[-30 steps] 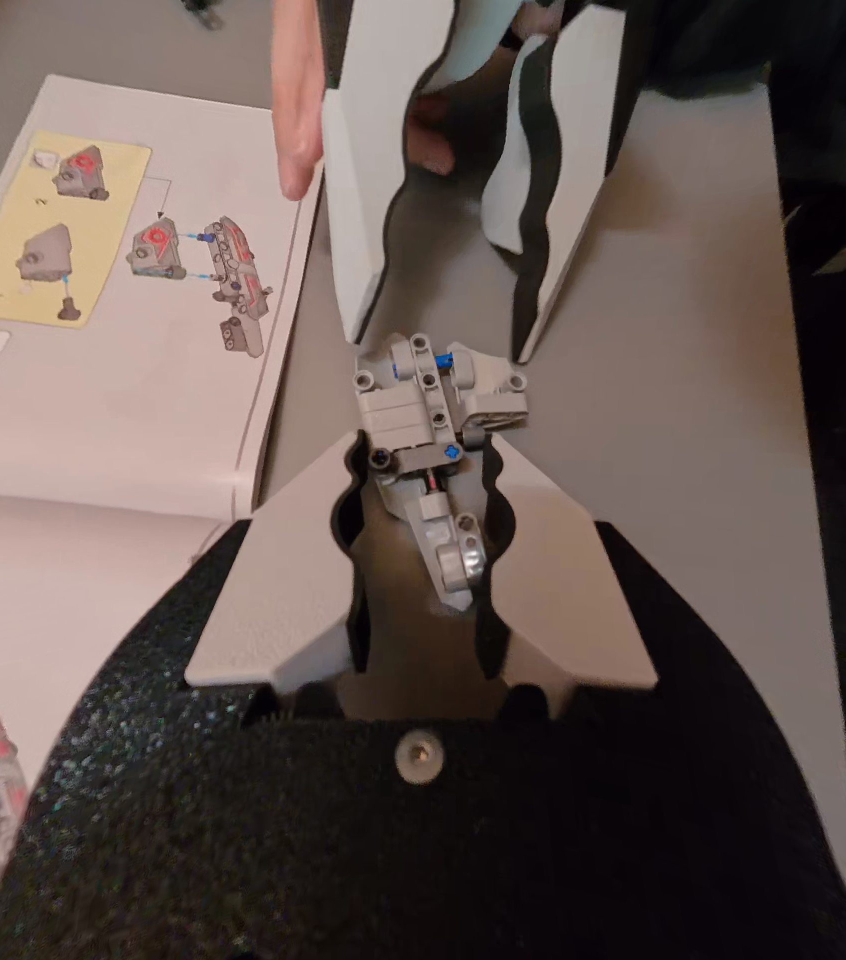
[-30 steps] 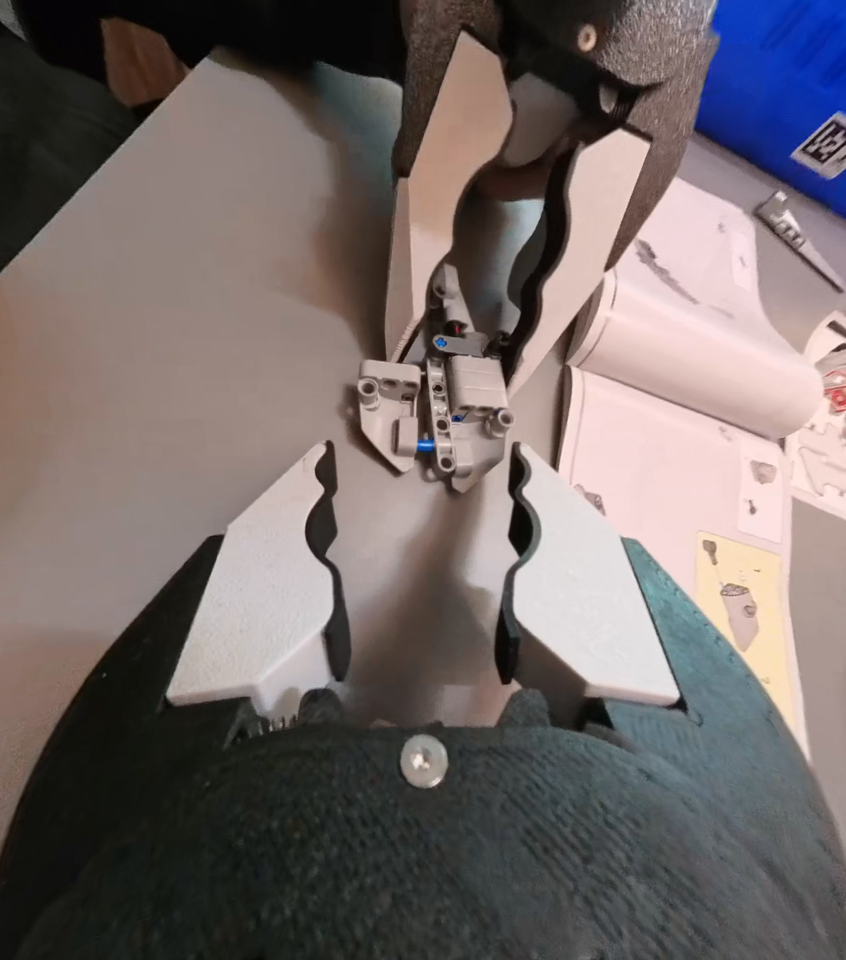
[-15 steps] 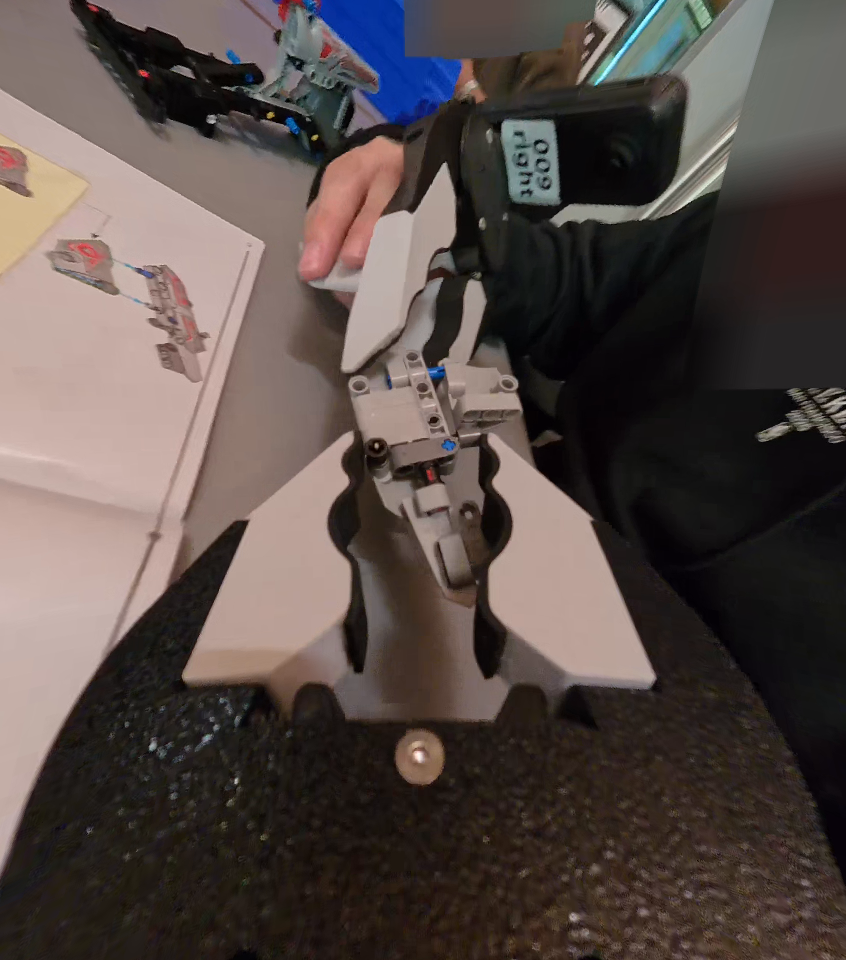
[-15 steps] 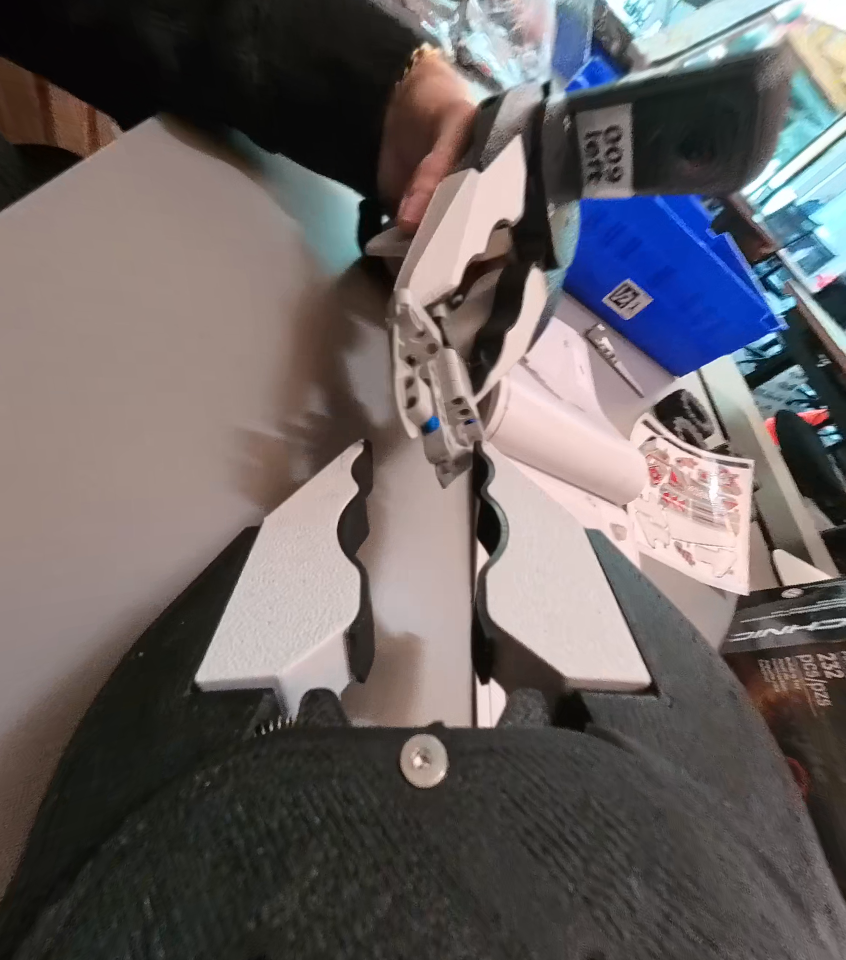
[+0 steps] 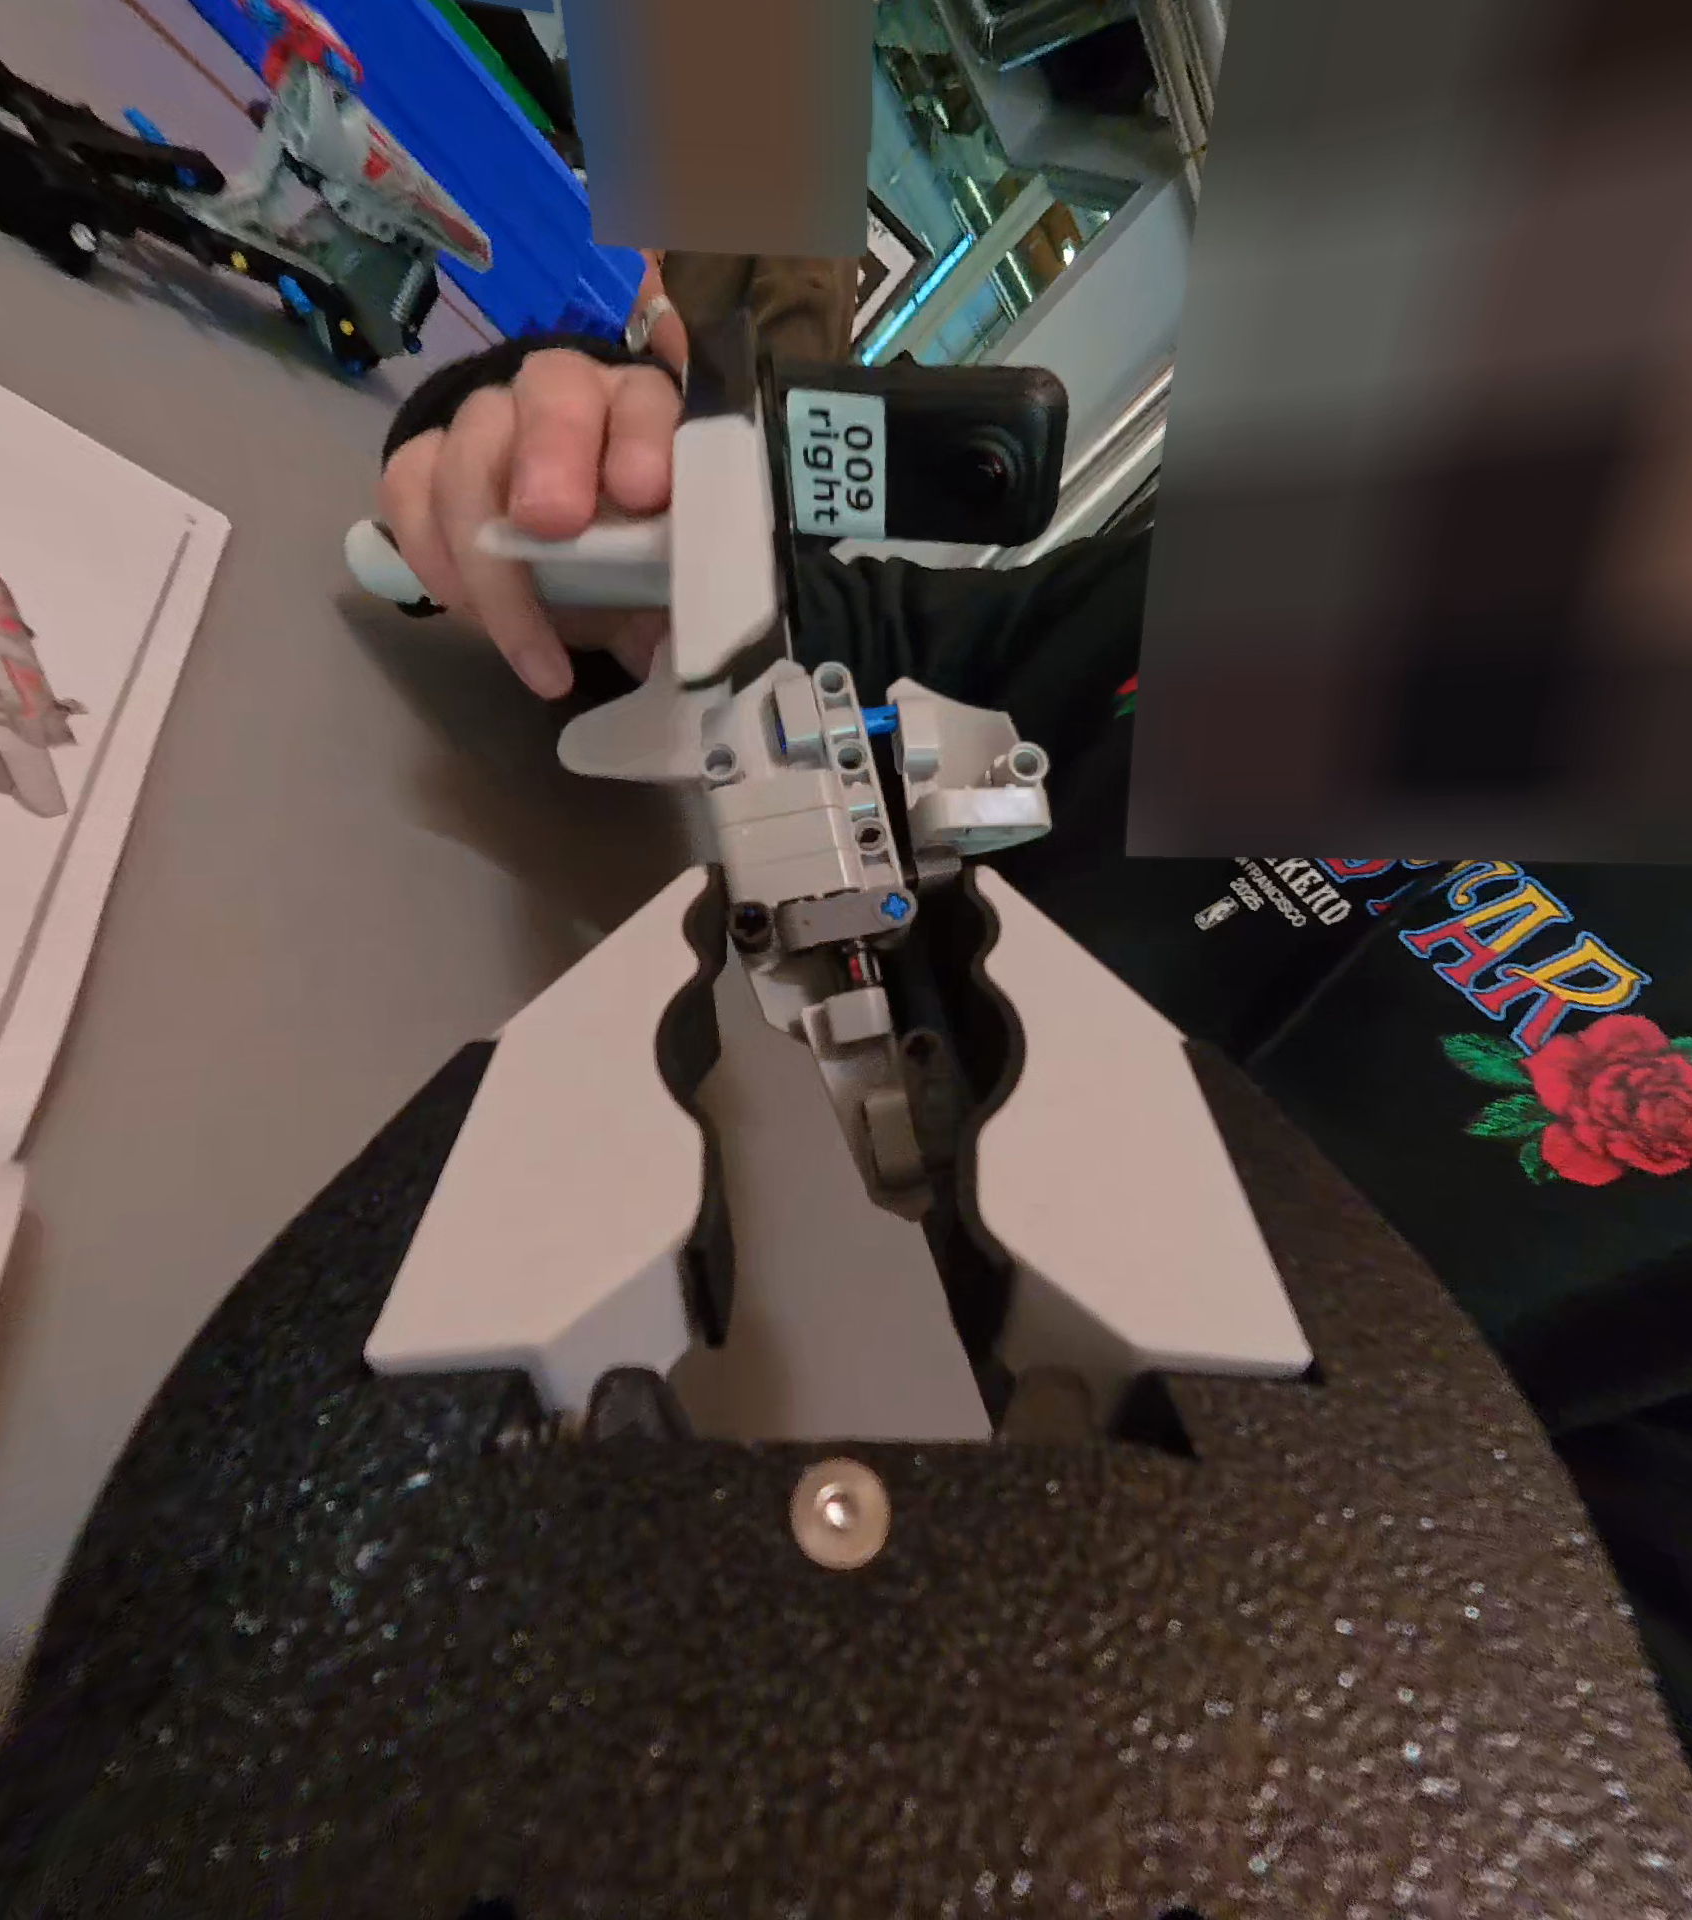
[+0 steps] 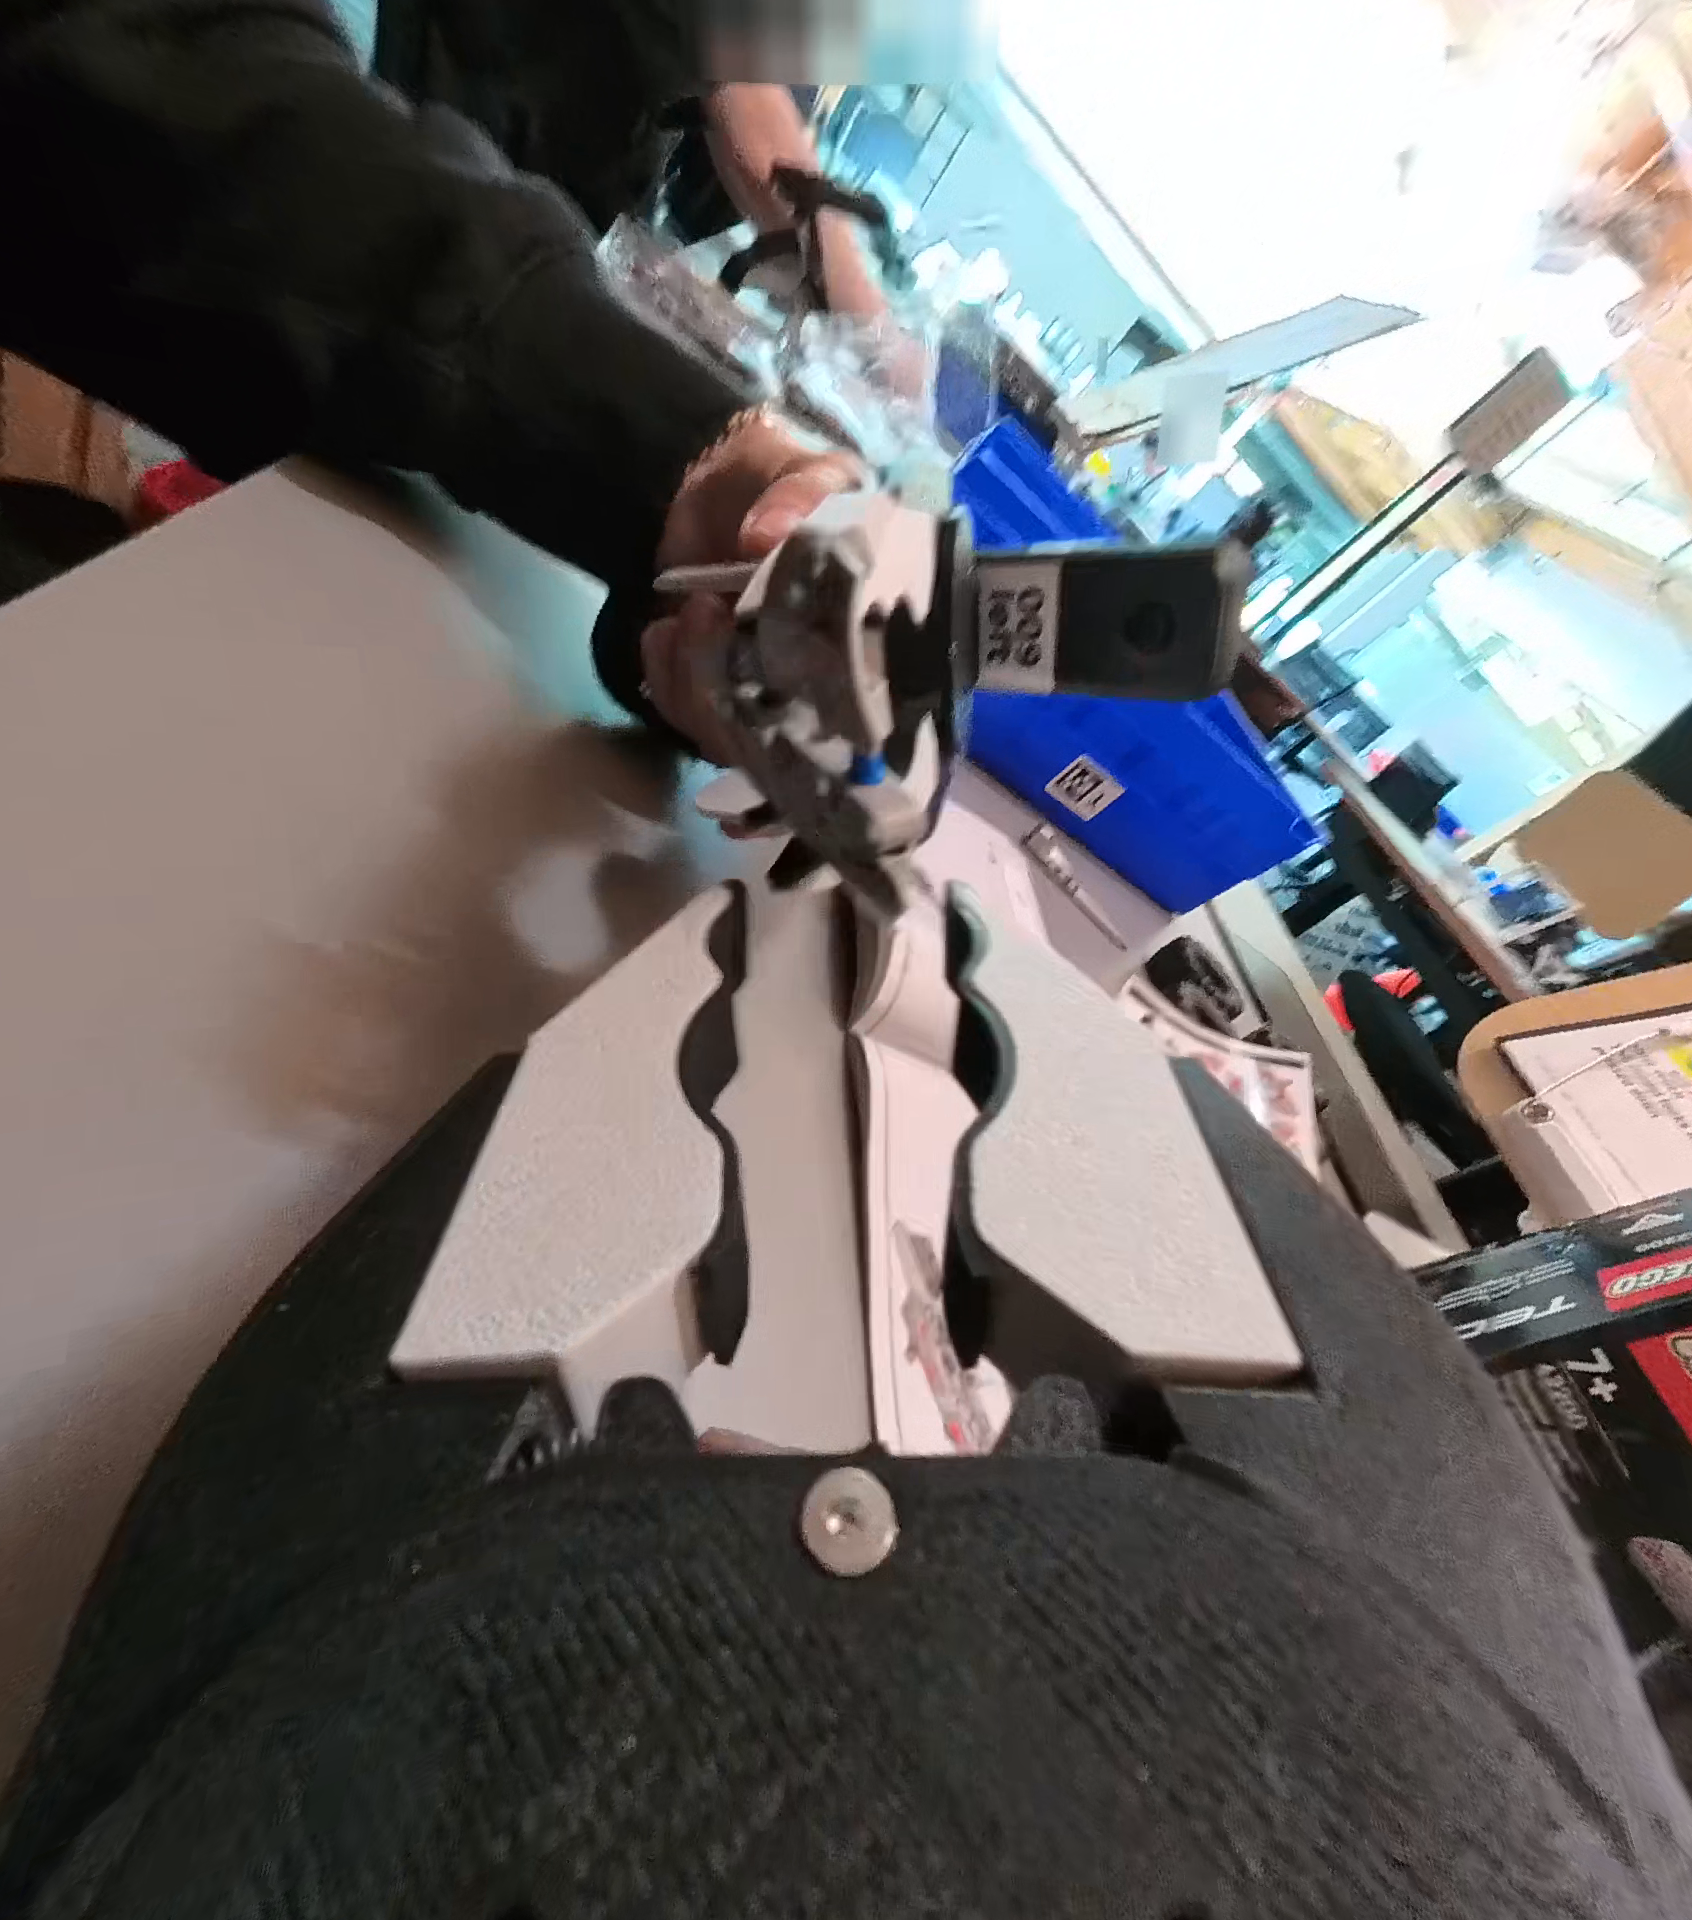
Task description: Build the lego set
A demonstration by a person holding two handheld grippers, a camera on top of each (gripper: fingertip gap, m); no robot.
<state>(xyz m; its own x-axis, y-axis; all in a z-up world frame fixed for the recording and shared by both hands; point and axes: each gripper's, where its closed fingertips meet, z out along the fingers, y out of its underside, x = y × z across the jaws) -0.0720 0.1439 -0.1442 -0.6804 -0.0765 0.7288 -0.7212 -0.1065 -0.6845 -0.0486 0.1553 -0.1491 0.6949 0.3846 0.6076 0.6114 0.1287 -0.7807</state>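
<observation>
Two grippers meet nose to nose: left gripper (image 5: pixel 837 1023) clamps the grey lego subassembly (image 5: pixel 826 831), long axis pointing forward toward the part-open, empty right gripper (image 6: pixel 847 997).

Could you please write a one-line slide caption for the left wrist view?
Left tool grips a grey lego piece above the table, facing the right tool.

Writing on camera label (image 5: pixel 842 473), black box (image 6: pixel 1652 1351), sweatshirt (image 5: pixel 1507 966), bin sticker (image 6: pixel 1086 784).
</observation>
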